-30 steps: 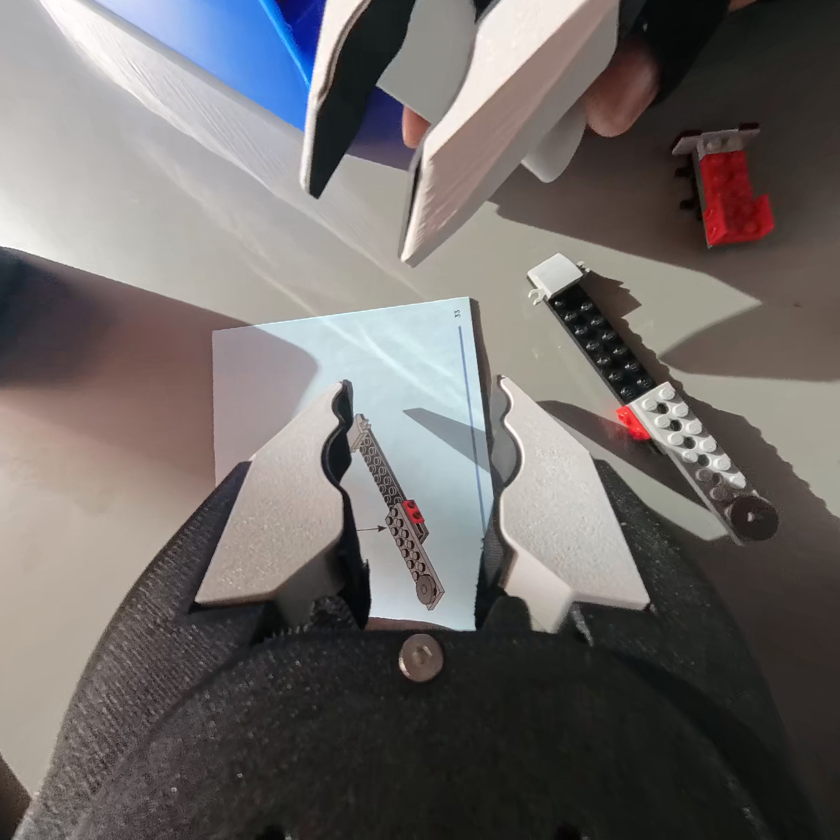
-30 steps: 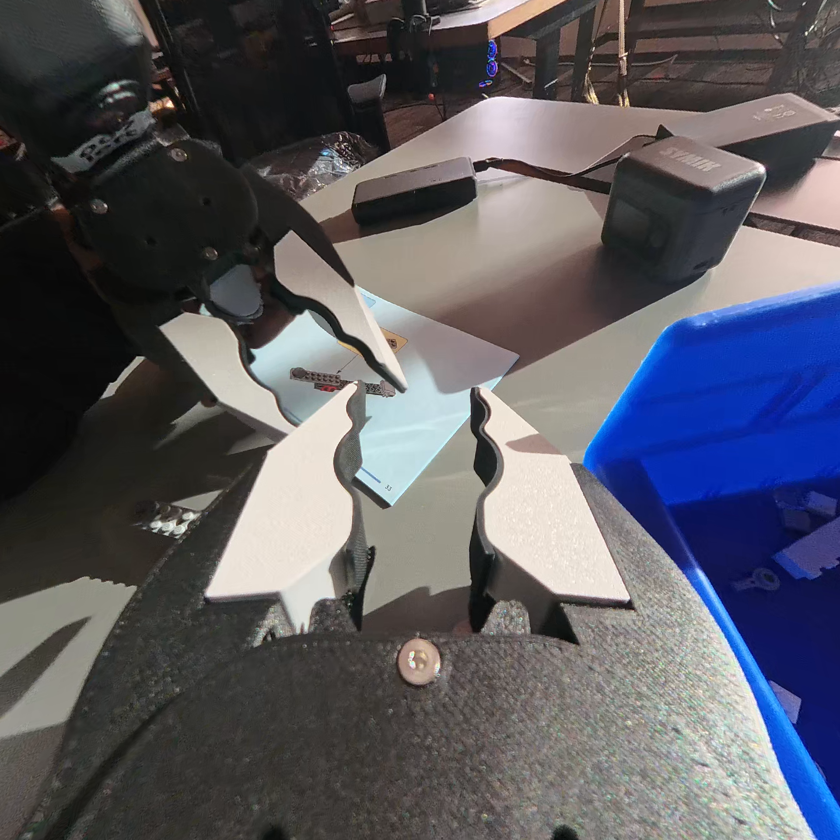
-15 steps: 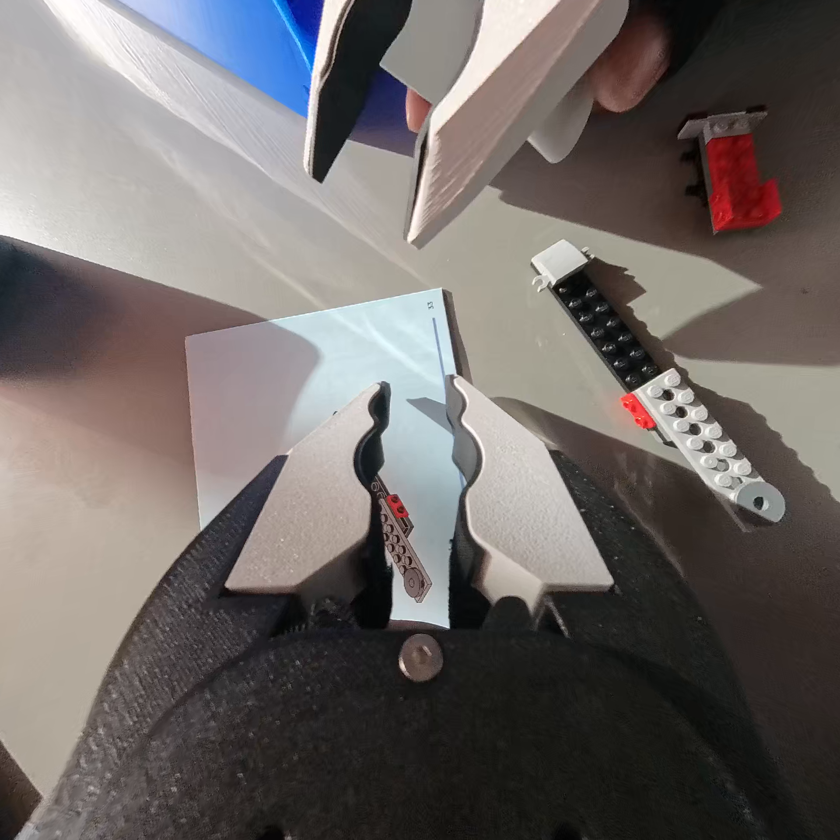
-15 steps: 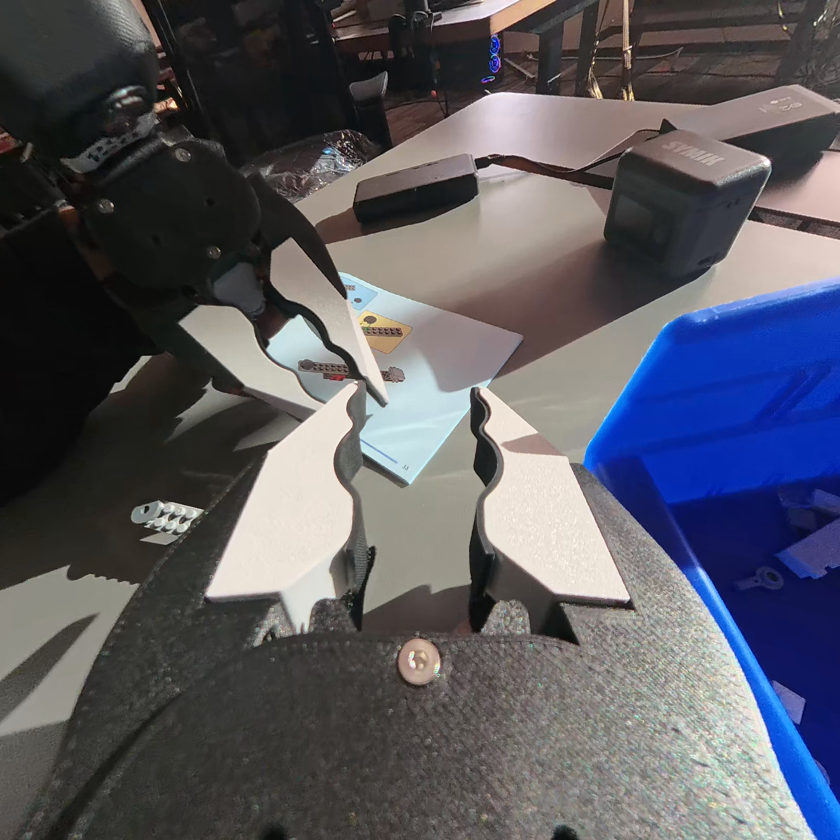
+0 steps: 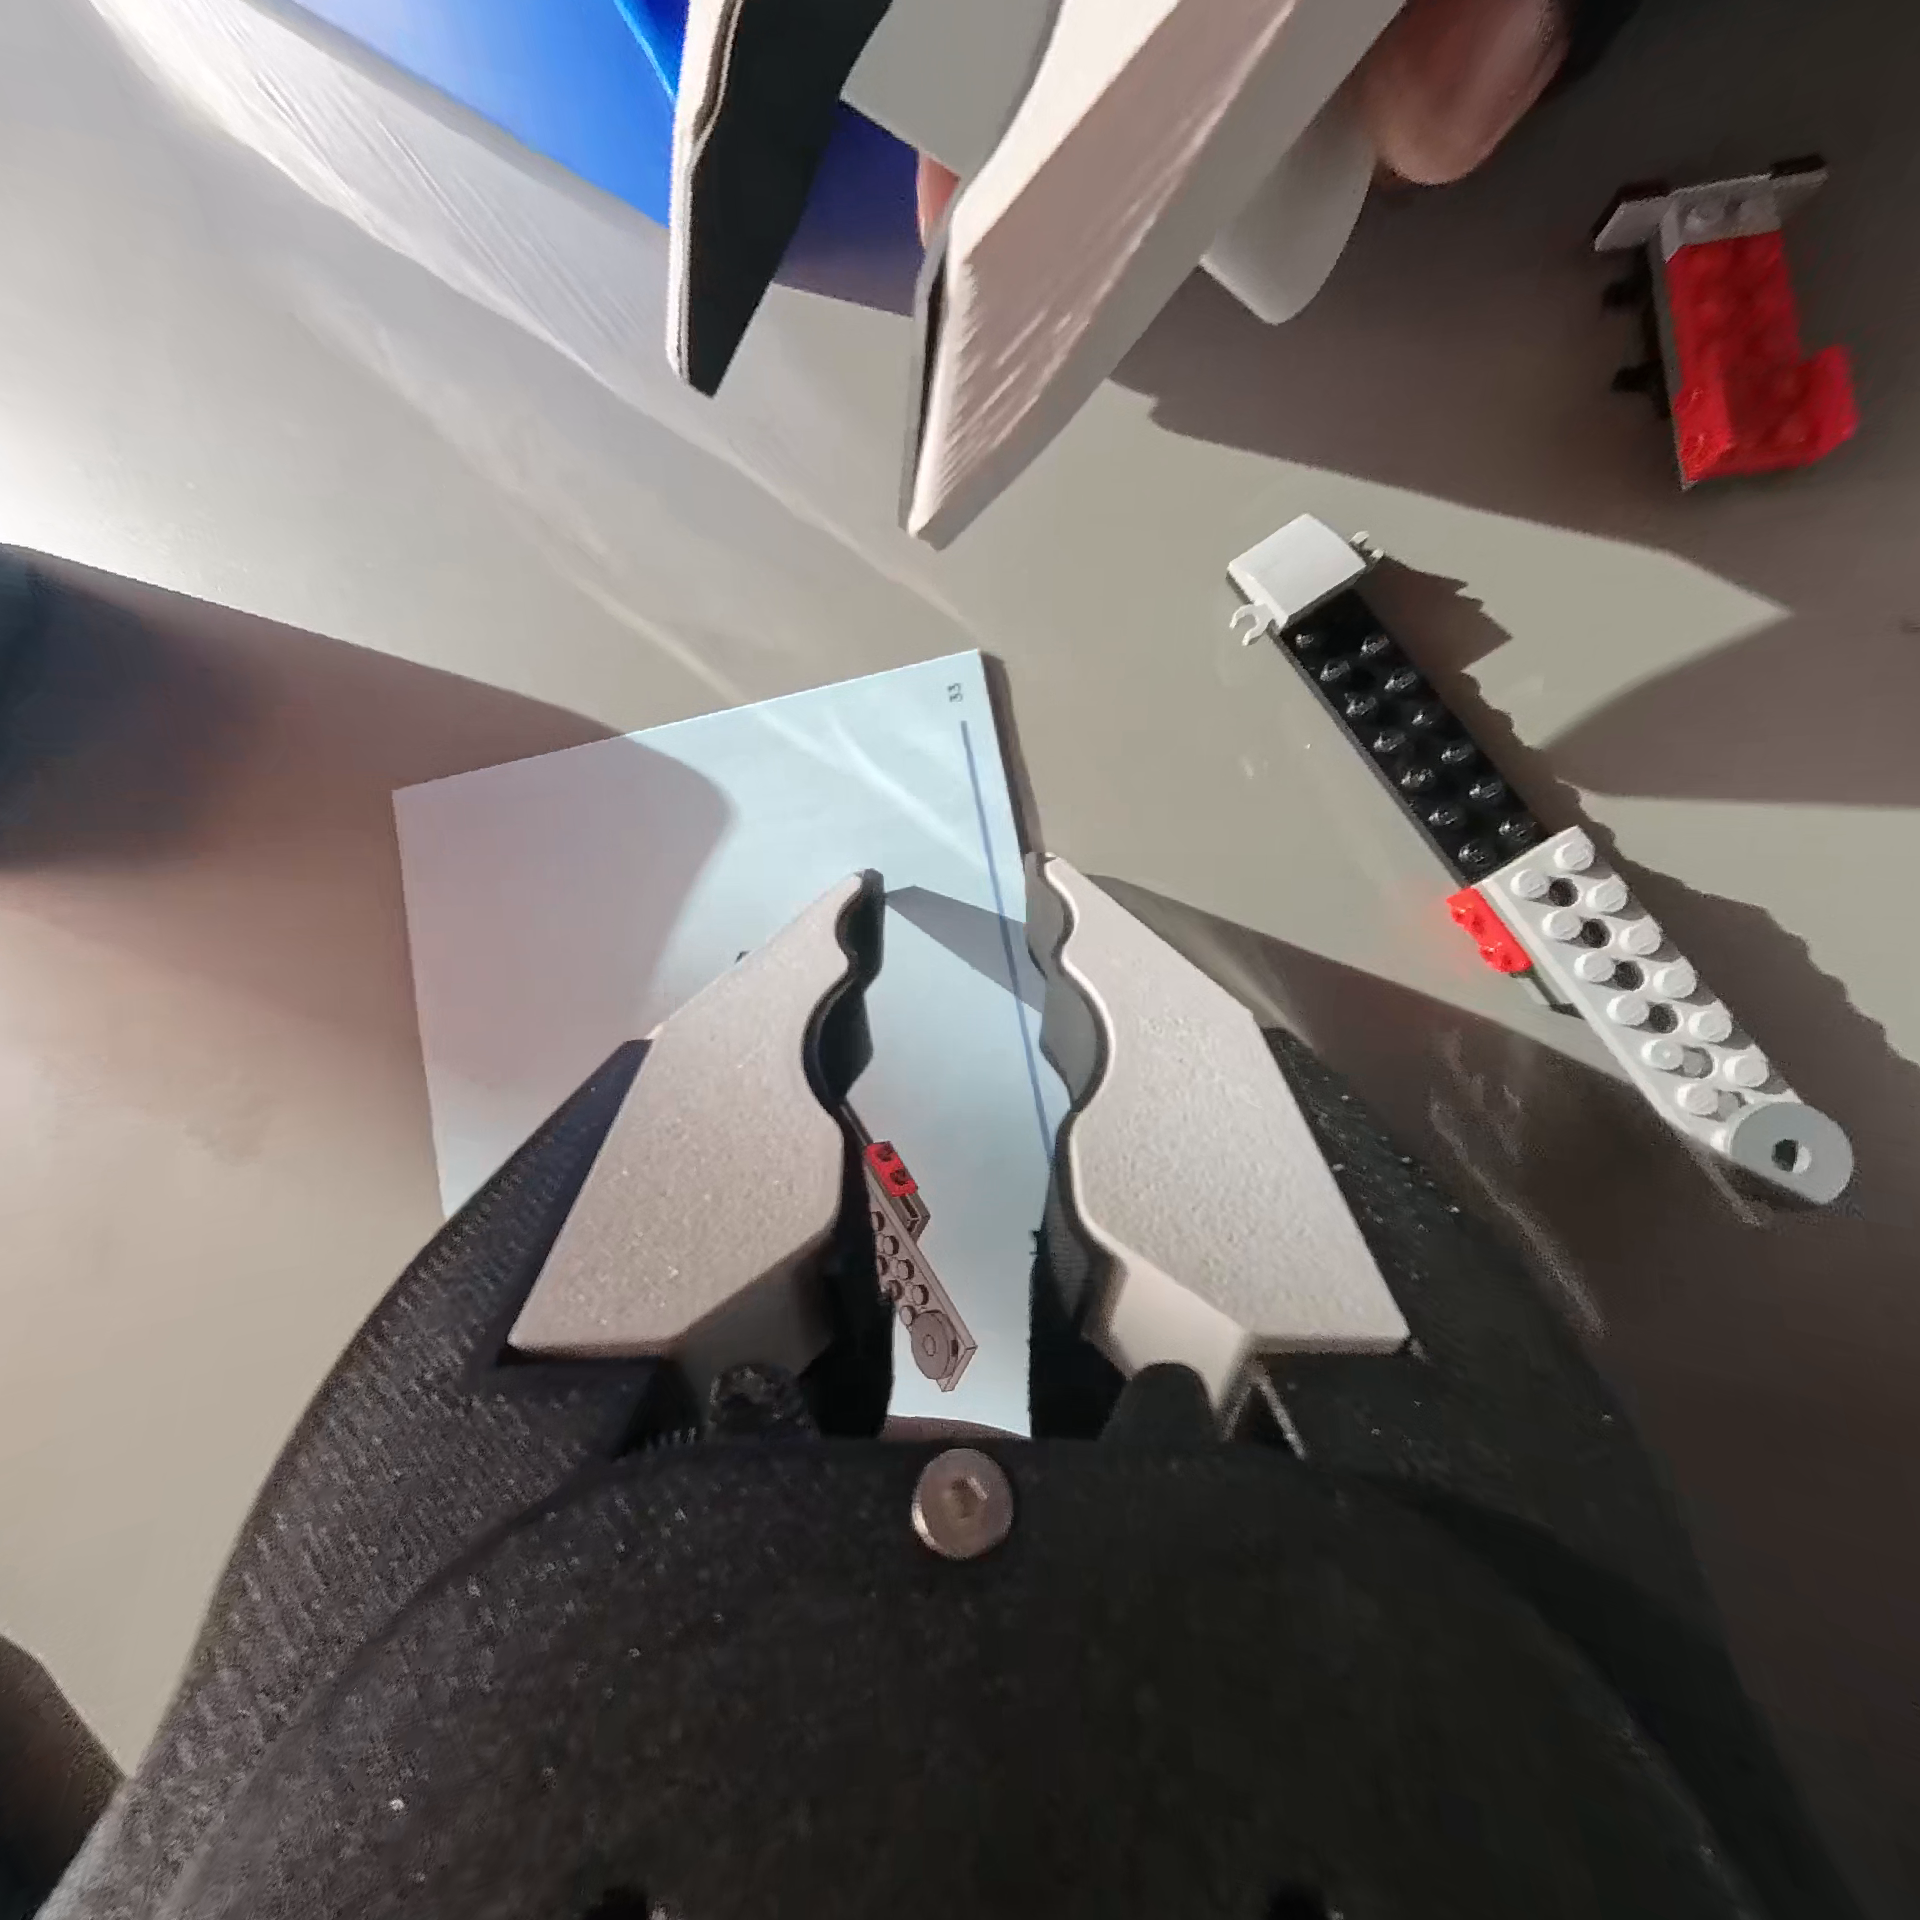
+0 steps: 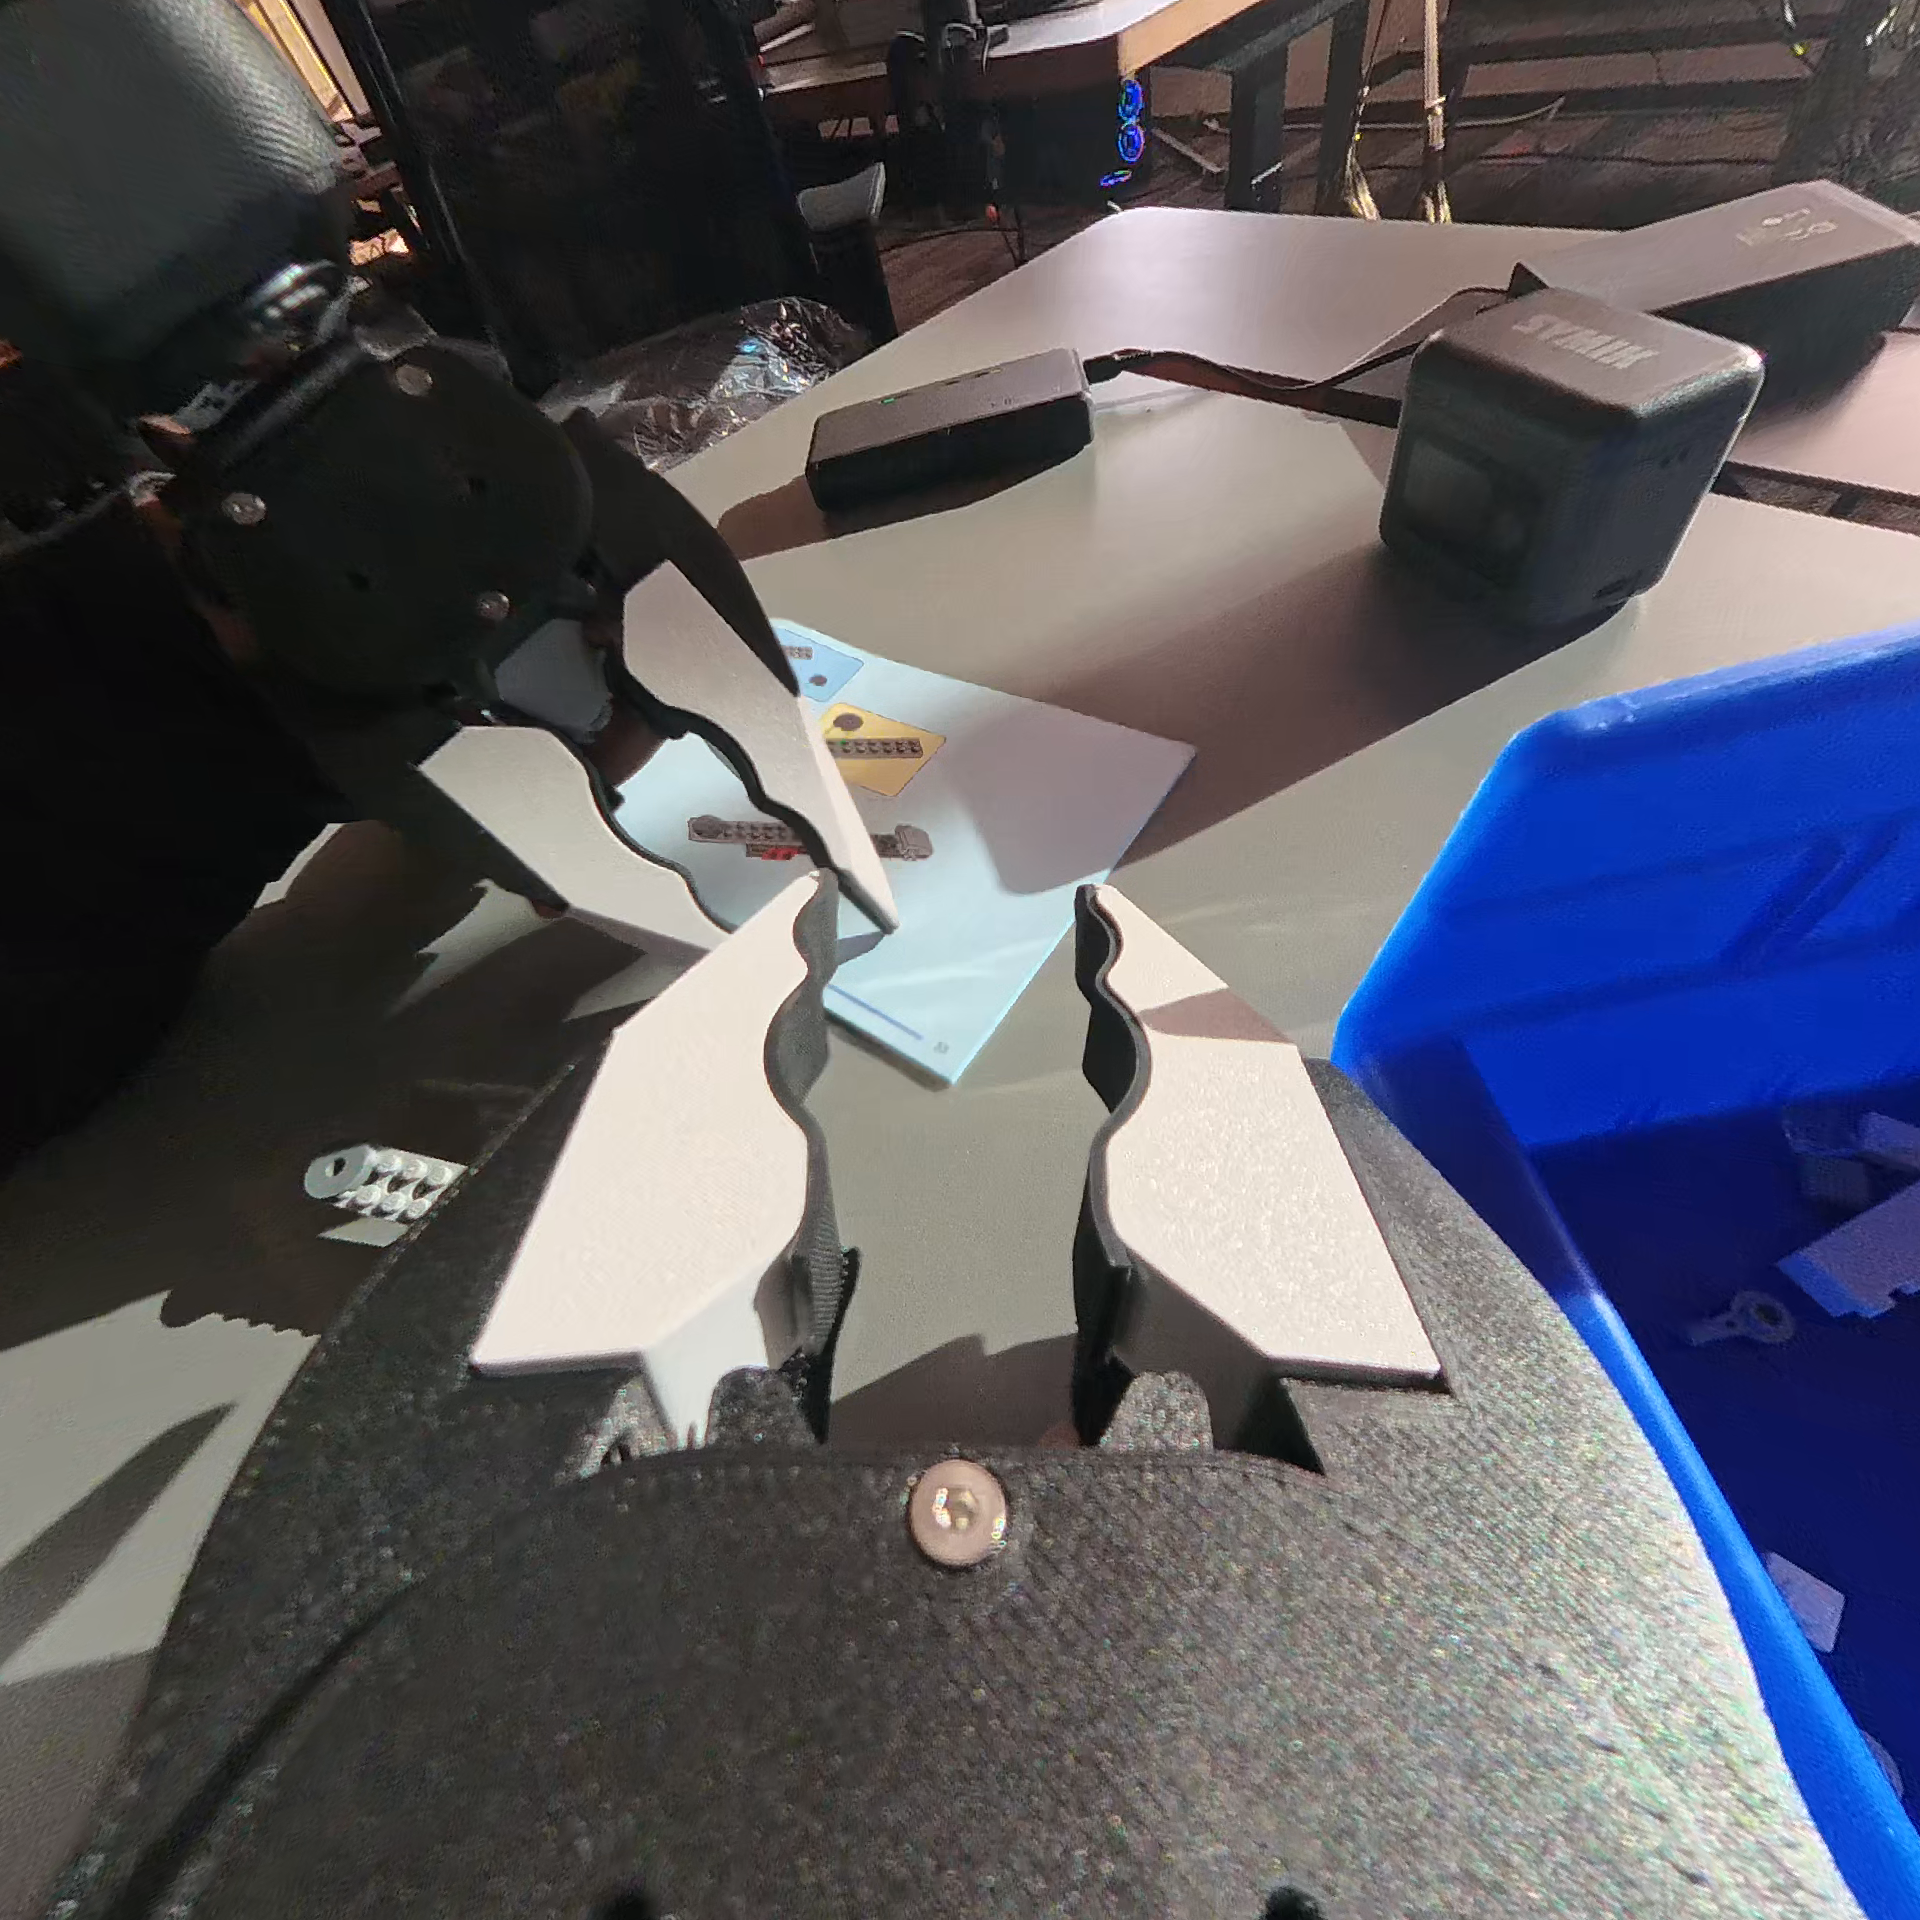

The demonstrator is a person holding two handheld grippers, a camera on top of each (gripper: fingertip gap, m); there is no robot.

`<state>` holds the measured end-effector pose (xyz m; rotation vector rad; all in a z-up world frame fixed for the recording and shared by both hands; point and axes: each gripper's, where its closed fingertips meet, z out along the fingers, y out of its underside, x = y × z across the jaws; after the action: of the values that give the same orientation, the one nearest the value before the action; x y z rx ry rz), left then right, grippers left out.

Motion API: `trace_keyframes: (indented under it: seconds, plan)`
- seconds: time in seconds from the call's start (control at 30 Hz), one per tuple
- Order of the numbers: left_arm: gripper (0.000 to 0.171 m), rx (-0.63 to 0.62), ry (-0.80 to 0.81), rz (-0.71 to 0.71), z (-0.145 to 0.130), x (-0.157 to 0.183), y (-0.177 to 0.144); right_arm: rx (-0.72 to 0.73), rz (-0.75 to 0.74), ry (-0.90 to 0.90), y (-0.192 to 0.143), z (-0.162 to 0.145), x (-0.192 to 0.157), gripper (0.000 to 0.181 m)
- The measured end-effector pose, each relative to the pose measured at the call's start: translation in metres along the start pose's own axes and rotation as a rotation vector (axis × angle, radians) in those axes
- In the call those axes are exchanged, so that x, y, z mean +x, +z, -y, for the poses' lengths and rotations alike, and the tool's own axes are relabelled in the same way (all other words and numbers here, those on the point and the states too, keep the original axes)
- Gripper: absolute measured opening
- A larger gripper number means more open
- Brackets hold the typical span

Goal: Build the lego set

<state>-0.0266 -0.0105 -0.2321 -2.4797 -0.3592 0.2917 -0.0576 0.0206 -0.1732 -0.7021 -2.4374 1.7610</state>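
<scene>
A long lego assembly (image 5: 1507, 862), a black plate with a light grey plate and a small red piece, lies on the grey table right of the light blue instruction sheet (image 5: 675, 852). A red and grey sub-assembly (image 5: 1725, 343) lies farther right. My left gripper (image 5: 956, 883) hovers over the sheet, jaws narrowly apart and empty. My right gripper (image 6: 954, 894) is open and empty, held above the table between the sheet (image 6: 997, 852) and the blue bin (image 6: 1662, 935). It also shows at the top of the left wrist view (image 5: 816, 457). The grey end of the assembly (image 6: 384, 1184) shows low left.
The blue bin holds several loose pieces and also shows in the left wrist view (image 5: 582, 114). A black cube device (image 6: 1558, 457), a flat black box (image 6: 945, 426) and a long black case (image 6: 1766, 270) with a cable stand at the table's far side. Spacing between my two grippers at the tips: around 7 cm.
My left gripper's jaws have narrowed from wide open to a small gap, and it has drawn back over the sheet. The right gripper has stayed open and almost still.
</scene>
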Motion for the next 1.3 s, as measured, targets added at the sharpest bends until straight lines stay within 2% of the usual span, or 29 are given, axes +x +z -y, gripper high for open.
trace_keyframes:
  seconds: [0.17, 0.47, 0.67, 0.77, 0.97, 1.07, 1.17, 1.3]
  plan:
    - [0.011, 0.033, -0.034, -0.031, 0.002, 0.001, -0.002, 0.0, 0.001, 0.003, 0.0, 0.0, 0.0, 0.047]
    - [0.009, 0.063, -0.071, -0.034, 0.004, -0.002, -0.007, -0.033, -0.009, -0.007, 0.002, -0.005, 0.001, 0.047]
    - [0.008, 0.092, -0.093, -0.031, 0.007, -0.006, -0.012, -0.181, -0.12, -0.175, 0.01, -0.025, 0.005, 0.046]
    - [0.008, 0.102, -0.101, -0.031, 0.008, -0.006, -0.015, -0.239, -0.13, -0.235, 0.016, -0.032, 0.002, 0.046]
    - [0.008, 0.102, -0.108, -0.025, 0.007, -0.008, -0.017, -0.183, -0.112, -0.364, 0.023, -0.021, -0.006, 0.046]
    - [0.008, 0.104, -0.113, -0.024, 0.007, -0.009, -0.017, -0.21, -0.095, -0.392, 0.025, -0.026, -0.01, 0.046]
    - [0.014, 0.088, -0.093, -0.019, 0.006, -0.007, -0.016, -0.216, -0.07, -0.381, 0.023, -0.028, -0.012, 0.046]
    - [0.04, 0.054, -0.057, 0.01, 0.007, -0.006, -0.008, -0.226, -0.054, -0.336, 0.017, -0.03, -0.009, 0.046]
